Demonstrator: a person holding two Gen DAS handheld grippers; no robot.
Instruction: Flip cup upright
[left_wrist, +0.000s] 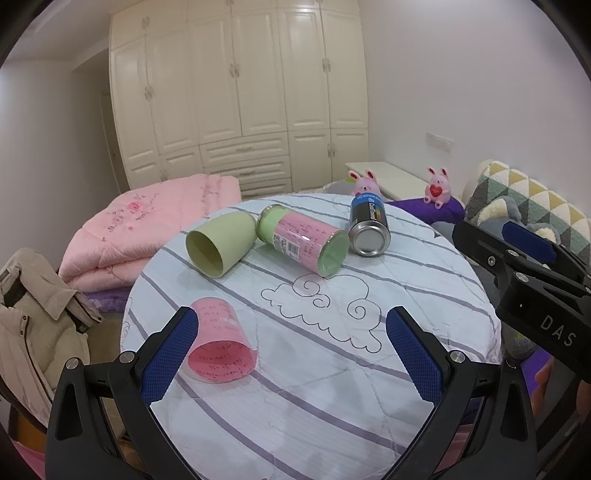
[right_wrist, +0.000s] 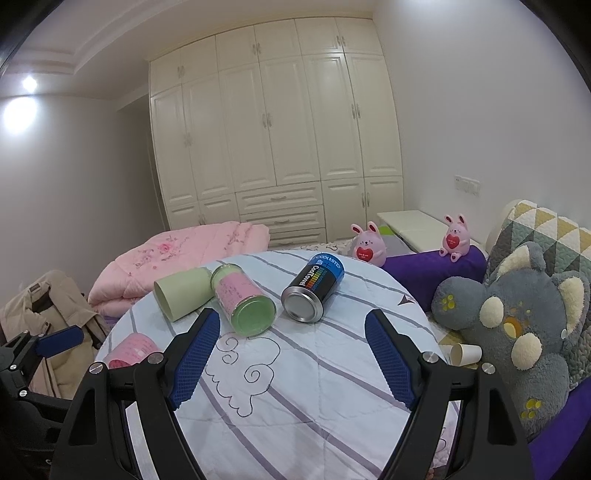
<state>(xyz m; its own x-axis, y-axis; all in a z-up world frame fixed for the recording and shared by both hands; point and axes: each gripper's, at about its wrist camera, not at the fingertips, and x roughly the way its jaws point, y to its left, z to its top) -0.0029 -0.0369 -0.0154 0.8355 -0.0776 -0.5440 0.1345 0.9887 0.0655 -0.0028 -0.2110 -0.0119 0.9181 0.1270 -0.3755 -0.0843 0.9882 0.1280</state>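
On the blue and black can (right_wrist: 314, 290) you can read "CoolTowel" along the side and "COOLTIME" or something close to it on the blue band; the smaller print is too blurred. On the body of your right gripper (left_wrist: 532, 254), seen from the left wrist camera, the letters "DAS" are printed in white. The pink cup (left_wrist: 221, 345) and the pink and green jar (left_wrist: 304, 240) carry fine writing and a barcode, but I cannot read them.

Your left gripper (left_wrist: 291, 354) hovers above the near edge of the round table (left_wrist: 314, 398), its jaws spread wide and holding nothing. The left blue pad is just beside the pink cup, or touches it; I cannot tell which. Your right gripper (right_wrist: 291, 358) is also released, with the jaws wide apart, held over the right part of the table and pointing toward the can and the jar.

The pink cup lies on its side near the left front edge of the table, its open mouth facing toward you; it looks empty. The green cup (left_wrist: 219, 245) also lies on its side farther back, mouth toward the front left, and nothing is seen inside. Its bottom end is touching or just beside the jar. The jar lies on its side with the green end toward you, and the can lies just to the right of it, metal bottom toward you. A paper cup (right_wrist: 466, 354) lies off the table beside the grey plush toy (right_wrist: 517, 328).
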